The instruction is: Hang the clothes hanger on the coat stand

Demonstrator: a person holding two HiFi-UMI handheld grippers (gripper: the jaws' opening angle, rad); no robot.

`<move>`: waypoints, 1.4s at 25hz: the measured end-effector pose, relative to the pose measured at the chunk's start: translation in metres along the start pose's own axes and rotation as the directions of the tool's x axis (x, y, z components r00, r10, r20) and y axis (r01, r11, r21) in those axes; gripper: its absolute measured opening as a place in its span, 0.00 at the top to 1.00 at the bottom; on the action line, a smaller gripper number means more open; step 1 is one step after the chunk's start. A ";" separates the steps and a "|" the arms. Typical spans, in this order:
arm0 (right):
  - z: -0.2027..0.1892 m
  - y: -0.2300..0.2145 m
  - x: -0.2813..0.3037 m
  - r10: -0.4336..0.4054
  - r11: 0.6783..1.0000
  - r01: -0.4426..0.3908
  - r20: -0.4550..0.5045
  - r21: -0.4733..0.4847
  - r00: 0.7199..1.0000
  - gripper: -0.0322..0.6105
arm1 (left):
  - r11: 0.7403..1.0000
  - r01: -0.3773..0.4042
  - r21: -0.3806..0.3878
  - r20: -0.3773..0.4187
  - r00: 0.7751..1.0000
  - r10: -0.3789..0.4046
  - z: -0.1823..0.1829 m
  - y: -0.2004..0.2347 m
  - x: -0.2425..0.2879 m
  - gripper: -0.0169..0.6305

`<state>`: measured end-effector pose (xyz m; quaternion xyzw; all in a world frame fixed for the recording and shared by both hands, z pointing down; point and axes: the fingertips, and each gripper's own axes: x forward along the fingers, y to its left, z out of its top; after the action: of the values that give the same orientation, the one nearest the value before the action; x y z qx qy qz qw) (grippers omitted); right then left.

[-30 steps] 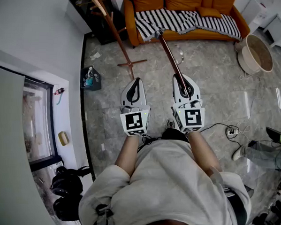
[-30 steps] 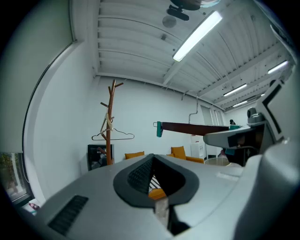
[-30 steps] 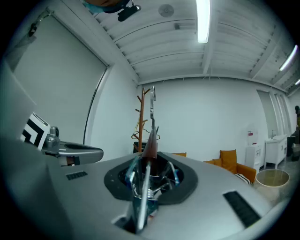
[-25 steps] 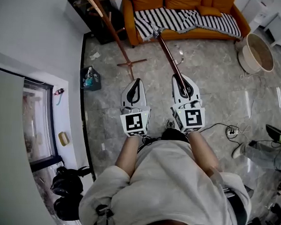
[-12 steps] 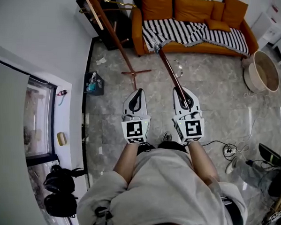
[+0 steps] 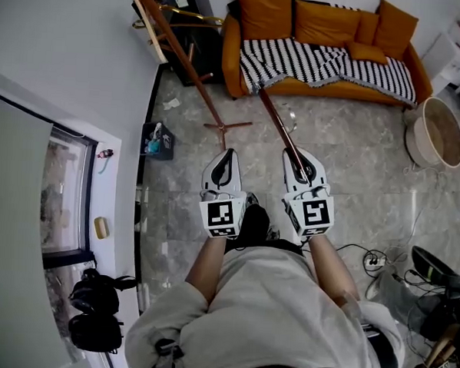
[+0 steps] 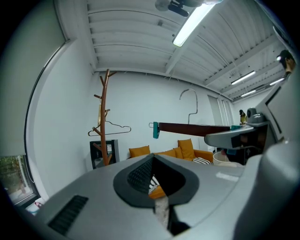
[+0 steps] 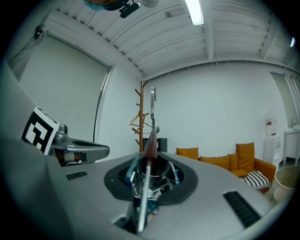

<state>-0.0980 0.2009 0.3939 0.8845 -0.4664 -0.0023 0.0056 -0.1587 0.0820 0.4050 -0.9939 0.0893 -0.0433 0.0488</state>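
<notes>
My right gripper (image 6: 299, 154) is shut on a clothes hanger (image 6: 278, 123) with a dark wooden bar that reaches forward over the floor. In the right gripper view the hanger (image 8: 151, 139) rises out of the gripper (image 8: 147, 163), its metal hook (image 8: 152, 99) lined up with the coat stand (image 8: 140, 117). The wooden coat stand (image 6: 184, 58) stands far left, a wire hanger (image 7: 110, 129) on one peg. My left gripper (image 6: 228, 153) is shut on nothing, beside the right one. From the left gripper (image 7: 153, 158) view, the held hanger (image 7: 193, 128) shows side-on with a teal clip.
An orange sofa (image 6: 263, 12) with a striped blanket (image 6: 329, 60) lines the far wall. A black cabinet (image 6: 186, 25) stands behind the stand. A small bin (image 6: 157, 142) sits by the left wall, a round basket (image 6: 439, 133) at right. Cables and a power strip (image 6: 372, 260) lie near my feet.
The sofa and the stand's base have slid lower in the head view, and a dark shoe now shows between the grippers. Both grippers hold the same pose; the hanger stays gripped.
</notes>
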 end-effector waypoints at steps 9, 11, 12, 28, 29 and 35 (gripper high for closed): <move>-0.018 -0.026 0.050 0.046 0.998 -0.047 -0.022 -0.045 0.999 0.87 | 1.000 -0.004 -0.018 -0.006 1.000 0.004 -0.016 0.017 0.069 0.96; -0.020 -0.034 0.066 0.066 0.996 -0.068 -0.038 -0.059 0.997 0.87 | 1.000 -0.012 -0.022 -0.010 1.000 0.012 -0.016 0.024 0.088 0.96; -0.021 -0.038 0.075 0.078 0.994 -0.081 -0.051 -0.068 0.996 0.87 | 1.000 -0.017 -0.025 -0.012 1.000 0.017 -0.015 0.029 0.098 0.96; -0.057 -0.053 0.240 0.288 0.918 -0.330 -0.203 -0.218 0.936 0.87 | 0.990 -0.132 -0.039 -0.057 0.990 0.130 -0.024 0.134 0.214 0.96; -0.060 -0.052 0.248 0.302 0.913 -0.346 -0.212 -0.215 0.929 0.87 | 0.987 -0.154 -0.043 -0.061 0.987 0.151 -0.025 0.142 0.218 0.96; -0.074 -0.063 0.291 0.394 0.864 -0.446 -0.235 -0.236 0.888 0.87 | 0.962 -0.268 -0.054 -0.095 0.960 0.262 -0.035 0.166 0.241 0.96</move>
<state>0.1187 -0.0031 0.4672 0.7476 -0.6408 0.0116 0.1743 0.0453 -0.1273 0.4409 -0.9712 0.2251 -0.0766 0.0172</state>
